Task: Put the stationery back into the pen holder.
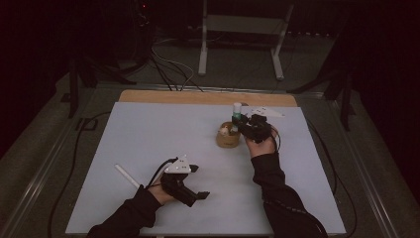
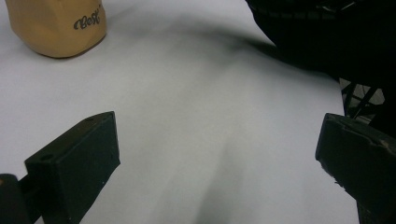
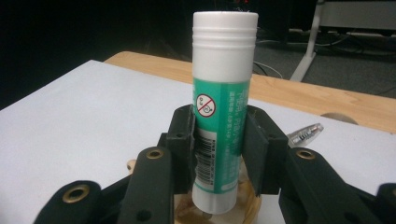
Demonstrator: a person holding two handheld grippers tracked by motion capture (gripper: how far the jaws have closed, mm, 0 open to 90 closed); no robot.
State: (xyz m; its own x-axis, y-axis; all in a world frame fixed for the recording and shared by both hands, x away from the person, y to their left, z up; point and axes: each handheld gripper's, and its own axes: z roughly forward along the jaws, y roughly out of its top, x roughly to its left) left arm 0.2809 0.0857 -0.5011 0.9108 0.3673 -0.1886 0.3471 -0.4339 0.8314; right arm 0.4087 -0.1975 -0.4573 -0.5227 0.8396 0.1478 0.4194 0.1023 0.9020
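Count: two grippers, left gripper (image 1: 198, 181) and right gripper (image 3: 218, 154). One glue stick (image 3: 223, 107). One tan holder cup (image 1: 228, 135). One white stick (image 1: 127, 175) lying on the table. One clear pen (image 3: 304, 132) behind the cup.

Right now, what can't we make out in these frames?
- Tan holder: left gripper view, top cut off by the frame edge.
- Holder's contents: right gripper view, hidden behind the glue stick and right hand-held gripper.
- Glue stick label text: too small.
- White stick: high view, too small to identify.
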